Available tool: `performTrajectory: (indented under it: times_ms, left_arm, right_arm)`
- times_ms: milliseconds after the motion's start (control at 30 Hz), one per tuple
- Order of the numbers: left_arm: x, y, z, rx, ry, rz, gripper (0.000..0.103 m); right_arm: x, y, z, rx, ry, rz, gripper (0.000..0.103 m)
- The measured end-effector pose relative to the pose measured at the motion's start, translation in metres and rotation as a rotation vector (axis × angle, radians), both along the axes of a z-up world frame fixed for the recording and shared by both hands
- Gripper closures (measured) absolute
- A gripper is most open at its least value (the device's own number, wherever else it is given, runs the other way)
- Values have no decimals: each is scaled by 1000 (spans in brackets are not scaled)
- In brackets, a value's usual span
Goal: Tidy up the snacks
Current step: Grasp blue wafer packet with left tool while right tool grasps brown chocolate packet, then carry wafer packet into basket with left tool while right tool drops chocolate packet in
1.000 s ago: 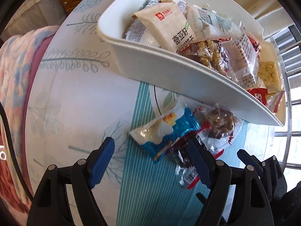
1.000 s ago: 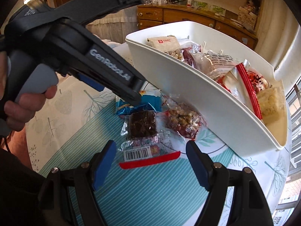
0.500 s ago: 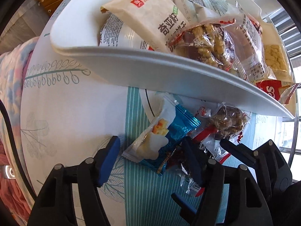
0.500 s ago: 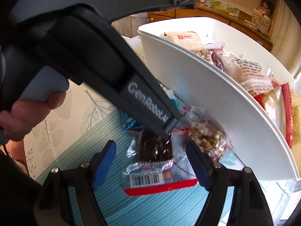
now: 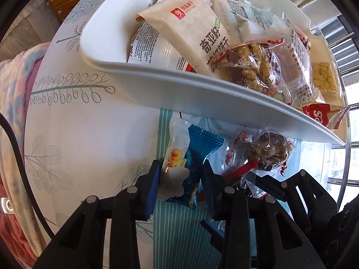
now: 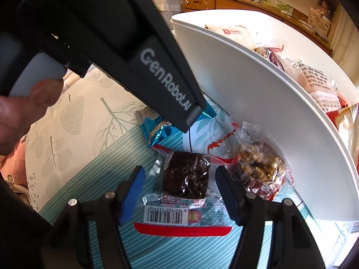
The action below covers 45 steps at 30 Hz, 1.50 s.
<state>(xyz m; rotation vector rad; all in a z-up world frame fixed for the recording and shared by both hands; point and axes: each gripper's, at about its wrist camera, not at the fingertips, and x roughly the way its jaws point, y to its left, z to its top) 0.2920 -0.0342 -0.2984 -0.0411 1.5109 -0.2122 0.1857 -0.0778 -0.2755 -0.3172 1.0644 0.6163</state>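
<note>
Within the last second the left tool (image 5: 181, 179) had dropped and clenched on the blue snack packet (image 5: 190, 163), its pads pressing both sides, so lifting it into the white bin (image 5: 202, 89) looked next. The right tool (image 6: 179, 186) had closed in around the dark brownie packet (image 6: 186, 174) but remained released, pads apart from it. Three packets lay on the surface (image 5: 78, 134) beside the bin: blue, brownie, and one nut brittle packet (image 6: 258, 168). Two tools, one bin.
</note>
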Motion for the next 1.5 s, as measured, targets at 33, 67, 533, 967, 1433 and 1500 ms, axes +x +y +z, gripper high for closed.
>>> performTrajectory:
  times_ms: [33, 67, 533, 967, 1433, 1500]
  left_arm:
    - [-6, 6, -1, -3, 0, 2, 70]
    - [-6, 7, -1, -5, -1, 4, 70]
    - [-59, 49, 28, 1, -40, 73, 71]
    - [-123, 100, 62, 7, -125, 196, 71]
    - [-115, 118, 142, 24, -281, 267, 71]
    - [-110, 115, 157, 22, -317, 258, 71]
  right_arm:
    - [0, 1, 0, 0, 2, 0, 40]
    - [-7, 0, 1, 1, 3, 0, 41]
    - [-31, 2, 14, -23, -28, -19, 59]
    - [-63, 11, 20, -4, 17, -39, 64]
    - [-67, 10, 91, 106, -115, -49, 64]
    - [-61, 9, 103, 122, -139, -61, 64]
